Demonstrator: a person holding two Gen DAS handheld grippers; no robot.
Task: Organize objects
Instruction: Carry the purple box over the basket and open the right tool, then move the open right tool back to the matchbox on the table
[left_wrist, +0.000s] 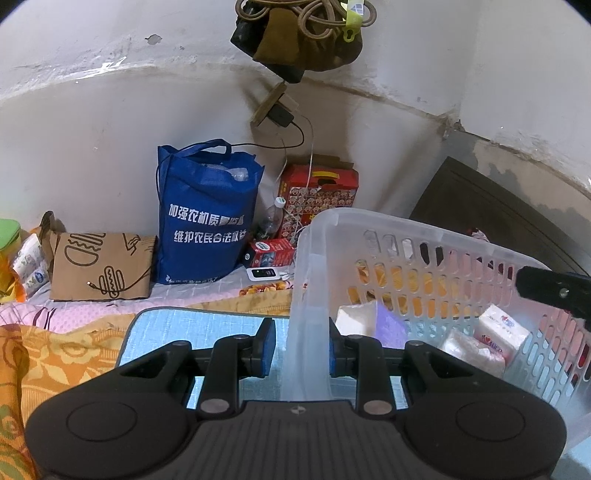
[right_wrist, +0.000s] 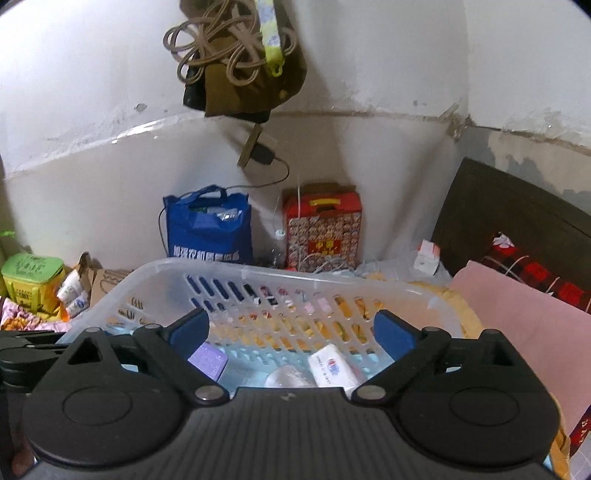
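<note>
A translucent white plastic basket (left_wrist: 373, 225) stands on a blue mat on the bed. It holds a purple box (left_wrist: 389, 321), tissue packs (left_wrist: 500, 330) and a clear wrapped pack (left_wrist: 472, 350). My left gripper (left_wrist: 301, 349) straddles the basket's near-left rim; the right pad touches it, the left pad stands slightly off. My right gripper (right_wrist: 291, 330) is open and empty above the basket (right_wrist: 258, 271), over the purple box (right_wrist: 208, 360) and a tissue pack (right_wrist: 334, 369). Its finger shows at the right in the left wrist view (left_wrist: 554, 290).
Against the wall stand a blue tote bag (left_wrist: 205, 214), a red gift carton (left_wrist: 319, 192), a brown paper bag (left_wrist: 101, 266) and a green tin (right_wrist: 31, 277). A small red box (left_wrist: 271, 251) and a white device (left_wrist: 264, 273) lie nearby. A pink pillow (right_wrist: 517, 314) lies right.
</note>
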